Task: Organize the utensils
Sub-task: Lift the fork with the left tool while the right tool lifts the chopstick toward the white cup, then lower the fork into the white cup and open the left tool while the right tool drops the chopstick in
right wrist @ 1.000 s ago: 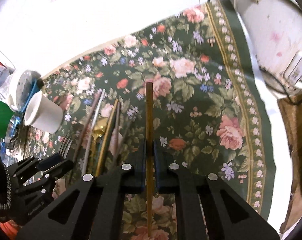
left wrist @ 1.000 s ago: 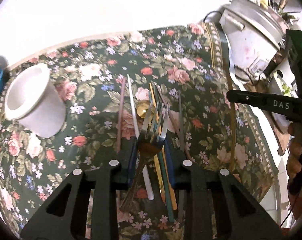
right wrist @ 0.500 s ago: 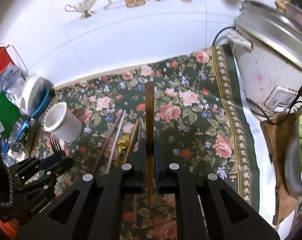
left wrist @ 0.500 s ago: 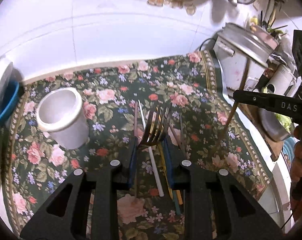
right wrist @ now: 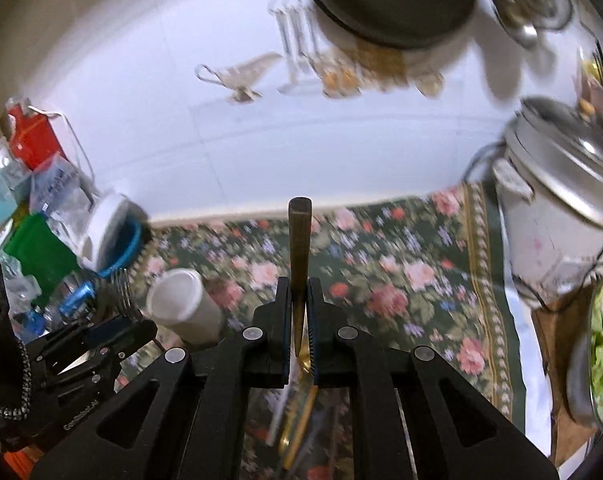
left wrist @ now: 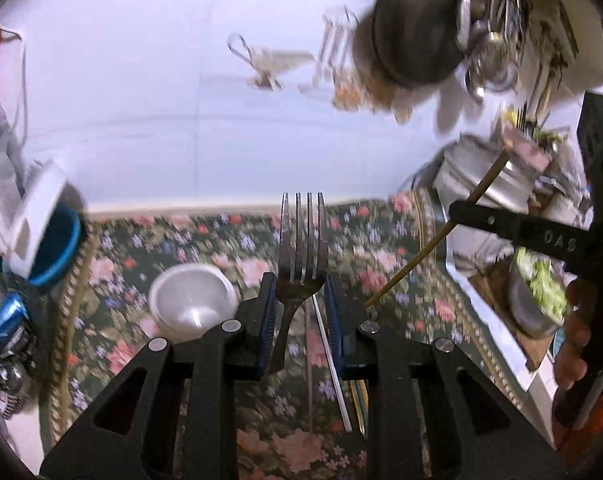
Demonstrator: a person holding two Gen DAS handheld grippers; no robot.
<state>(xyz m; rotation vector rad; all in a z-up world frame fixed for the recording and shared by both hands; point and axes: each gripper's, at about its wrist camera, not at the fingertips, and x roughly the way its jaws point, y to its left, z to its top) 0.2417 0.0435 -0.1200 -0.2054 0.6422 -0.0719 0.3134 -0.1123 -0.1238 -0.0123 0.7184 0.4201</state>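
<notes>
In the left wrist view, a metal fork [left wrist: 301, 256] is gripped by the left gripper [left wrist: 300, 312]; the fingers [left wrist: 266, 316] are closed on its neck, and the tines point to 12 o'clock, above the flowered cloth [left wrist: 401, 280] on the table. A white cup [left wrist: 191, 300] is seen at 9 o'clock from the fork, standing on the cloth. Below the fork, a white chopstick [left wrist: 333, 368] and other thin utensils are lying on the cloth. At 3 o'clock, the right gripper [left wrist: 461, 210] is seen with a wooden chopstick [left wrist: 433, 240] held in it, tilted, and part of a person's hand [left wrist: 577, 344] behind.

In the right wrist view, the fingers [right wrist: 283, 312] of the right gripper [right wrist: 299, 312] are closed tightly on the wooden chopstick [right wrist: 300, 248], which points to 12 o'clock. The white cup [right wrist: 181, 304] is at 9 o'clock from it, and the left gripper [right wrist: 121, 320] with the fork tines [right wrist: 121, 284] is at 8 o'clock. A rice cooker [right wrist: 557, 208] is standing at 3 o'clock, beside the cloth [right wrist: 401, 272]. The picture is blurred.
</notes>
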